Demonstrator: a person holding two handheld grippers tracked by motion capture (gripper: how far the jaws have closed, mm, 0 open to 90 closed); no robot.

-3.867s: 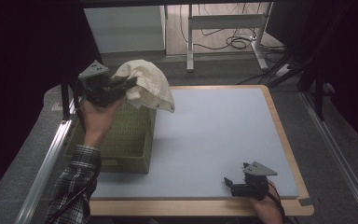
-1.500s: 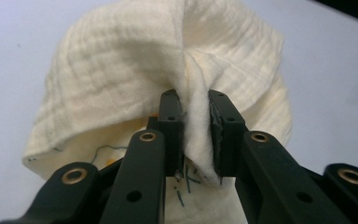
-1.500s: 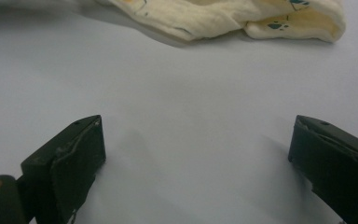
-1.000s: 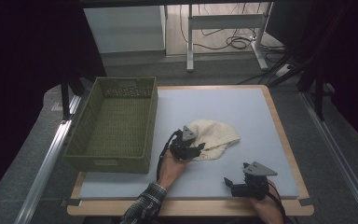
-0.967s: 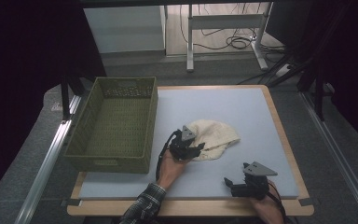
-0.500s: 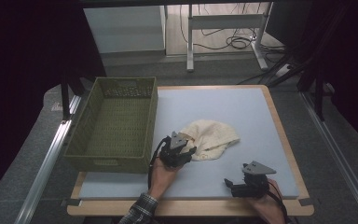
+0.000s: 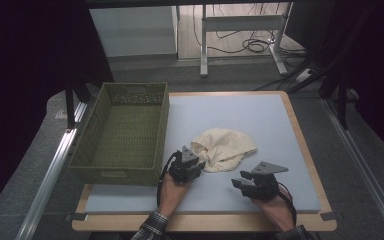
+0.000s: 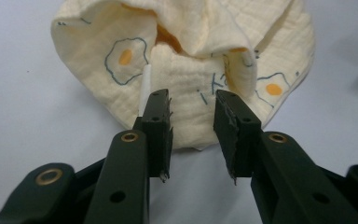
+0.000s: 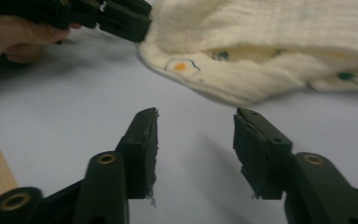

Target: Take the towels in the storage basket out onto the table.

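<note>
From the high view you get the whole layout: a cream cloth (image 7: pixel 223 155) lying crumpled on the pale blue mat (image 7: pixel 240 120) of the worktop (image 7: pixel 300 135), just right of a green woven basket (image 7: pixel 122 132) that sits at the mat's left edge. The left gripper (image 7: pixel 192 162) is right at the cloth's near-left edge, and the right gripper (image 7: pixel 240 184) sits a bit off to the right, near the cloth but apart from it. What that view can't give you is the print: the left gripper view shows little fried-egg drawings on the cloth (image 8: pixel 186 70), blue outlines with orange yolks, plus a white tag poking out of a fold. There the left gripper (image 8: pixel 192 100) has its jaws parted with the cloth's edge just past the tips, so it's released, not pinching anything. The right gripper view has the right gripper (image 9: pixel 196 116) released too, jaws wide over bare mat, with the cloth (image 9: pixel 270 51) lying further ahead. As for the basket, looks like nothing in it from above, just the weave of the bottom.
</note>
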